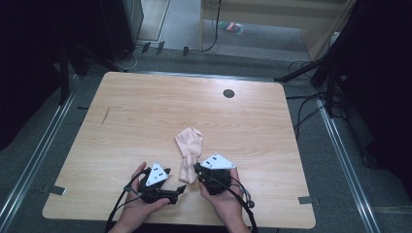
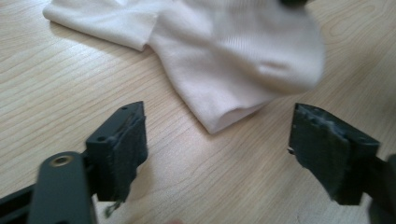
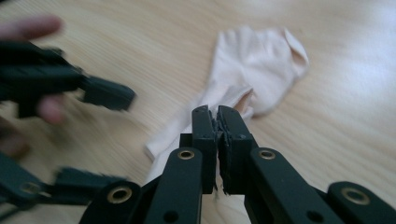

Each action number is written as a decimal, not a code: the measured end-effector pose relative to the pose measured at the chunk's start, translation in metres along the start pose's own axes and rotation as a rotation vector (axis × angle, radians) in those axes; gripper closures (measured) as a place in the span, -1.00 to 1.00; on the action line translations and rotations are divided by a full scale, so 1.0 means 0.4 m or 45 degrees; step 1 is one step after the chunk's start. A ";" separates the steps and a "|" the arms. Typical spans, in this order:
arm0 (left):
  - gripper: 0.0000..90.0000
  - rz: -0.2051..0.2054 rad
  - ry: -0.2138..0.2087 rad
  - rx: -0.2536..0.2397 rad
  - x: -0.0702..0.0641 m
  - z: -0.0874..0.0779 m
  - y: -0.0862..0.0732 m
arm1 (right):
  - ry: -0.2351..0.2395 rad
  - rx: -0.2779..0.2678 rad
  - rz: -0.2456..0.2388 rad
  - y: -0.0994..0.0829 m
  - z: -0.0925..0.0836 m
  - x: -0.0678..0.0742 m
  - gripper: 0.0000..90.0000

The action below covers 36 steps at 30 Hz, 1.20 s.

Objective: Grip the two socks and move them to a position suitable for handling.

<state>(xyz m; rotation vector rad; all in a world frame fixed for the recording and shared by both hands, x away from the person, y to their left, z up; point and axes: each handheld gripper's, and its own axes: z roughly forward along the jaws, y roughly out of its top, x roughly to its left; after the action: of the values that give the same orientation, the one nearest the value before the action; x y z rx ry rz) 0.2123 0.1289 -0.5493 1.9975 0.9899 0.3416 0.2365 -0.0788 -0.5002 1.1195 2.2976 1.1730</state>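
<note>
Pale sock (image 1: 189,153) on wooden tabletop (image 1: 145,116), no readable writing. Right tool (image 3: 217,116) clamped on sock's near edge, palm underneath; left tool (image 2: 217,140) just beside it, open and empty, aimed at sock.

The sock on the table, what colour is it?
The sock is a pale peach-pink, plain with a fine ribbed knit; the colour shows best in the right gripper view.
</note>
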 end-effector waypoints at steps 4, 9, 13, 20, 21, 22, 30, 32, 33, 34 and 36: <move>-0.50 0.012 -0.010 -0.005 -0.005 0.002 0.000 | -0.027 0.071 0.073 -0.028 0.024 -0.026 0.85; -0.48 0.013 -0.008 0.000 -0.005 0.004 0.000 | -0.009 0.034 0.130 -0.030 0.015 -0.045 0.72; -0.39 0.004 -0.007 0.000 -0.002 0.004 0.001 | 0.006 -0.010 0.185 -0.035 -0.002 -0.059 0.86; -0.34 -0.007 0.012 0.015 -0.001 0.005 0.000 | -0.071 0.035 0.270 -0.054 0.011 -0.065 0.30; -0.33 -0.006 0.010 0.016 0.000 0.005 0.000 | -0.065 0.056 0.295 -0.058 0.018 -0.066 0.29; -0.33 -0.007 0.010 0.018 0.001 0.005 0.000 | -0.054 0.066 0.296 -0.061 0.022 -0.065 0.31; -0.33 -0.015 0.000 0.026 0.001 0.010 -0.001 | -0.057 0.042 0.229 -0.061 0.023 -0.036 0.74; -0.33 -0.017 -0.012 0.039 0.000 0.014 -0.001 | -0.050 0.030 0.217 -0.059 0.024 -0.031 0.91; -0.33 -0.016 -0.013 0.042 0.000 0.015 -0.001 | -0.025 0.032 0.196 -0.054 0.025 -0.027 0.98; -0.33 -0.017 -0.011 0.043 -0.001 0.016 -0.001 | -0.017 0.030 0.187 -0.050 0.025 -0.024 0.99; -0.33 -0.020 -0.014 0.045 0.000 0.016 -0.001 | 0.007 0.007 0.169 -0.039 0.020 -0.021 0.99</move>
<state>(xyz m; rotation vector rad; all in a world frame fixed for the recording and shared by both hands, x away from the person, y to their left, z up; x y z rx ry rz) 0.2159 0.1252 -0.5533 2.0205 1.0108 0.3061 0.2386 -0.0865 -0.5179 1.2892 2.2618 1.2190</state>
